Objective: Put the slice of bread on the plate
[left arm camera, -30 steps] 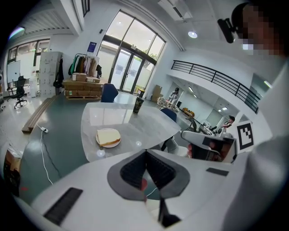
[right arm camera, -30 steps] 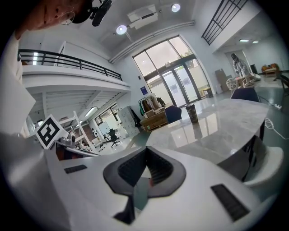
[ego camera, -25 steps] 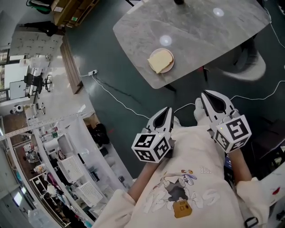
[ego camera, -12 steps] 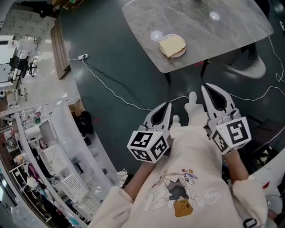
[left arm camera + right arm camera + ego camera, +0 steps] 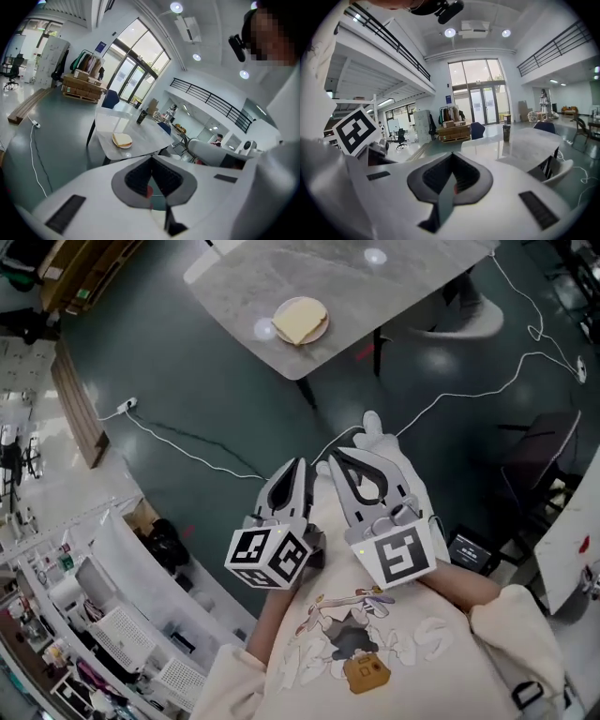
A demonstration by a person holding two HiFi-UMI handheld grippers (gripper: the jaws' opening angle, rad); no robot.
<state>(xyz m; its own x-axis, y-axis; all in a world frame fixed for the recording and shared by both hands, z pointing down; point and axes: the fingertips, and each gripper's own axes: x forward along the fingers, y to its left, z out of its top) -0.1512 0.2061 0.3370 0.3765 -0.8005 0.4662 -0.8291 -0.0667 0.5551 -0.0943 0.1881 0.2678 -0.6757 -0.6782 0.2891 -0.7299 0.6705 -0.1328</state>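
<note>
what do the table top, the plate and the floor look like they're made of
Table top: looks like polished stone or a stone-look slab; it is grey with pale veining, and bright light spots mirror on it. Plate: pale and smooth, maybe ceramic, but too small to be sure. Floor: dark green, seamless, slightly glossy, likely a painted or resin coating.

Both tools held close in front of the chest, side by side, almost touching. Left tool (image 5: 299,465): jaws pressed together, nothing between them. Right tool (image 5: 333,458): jaws likewise closed tip to tip and empty (each tool's own view agrees). Both point forward and somewhat downward. Left marker cube (image 5: 267,557) and right marker cube (image 5: 401,557) sit nearest the body. Forearms (image 5: 270,622) bare below cream sleeves (image 5: 511,638).
</note>
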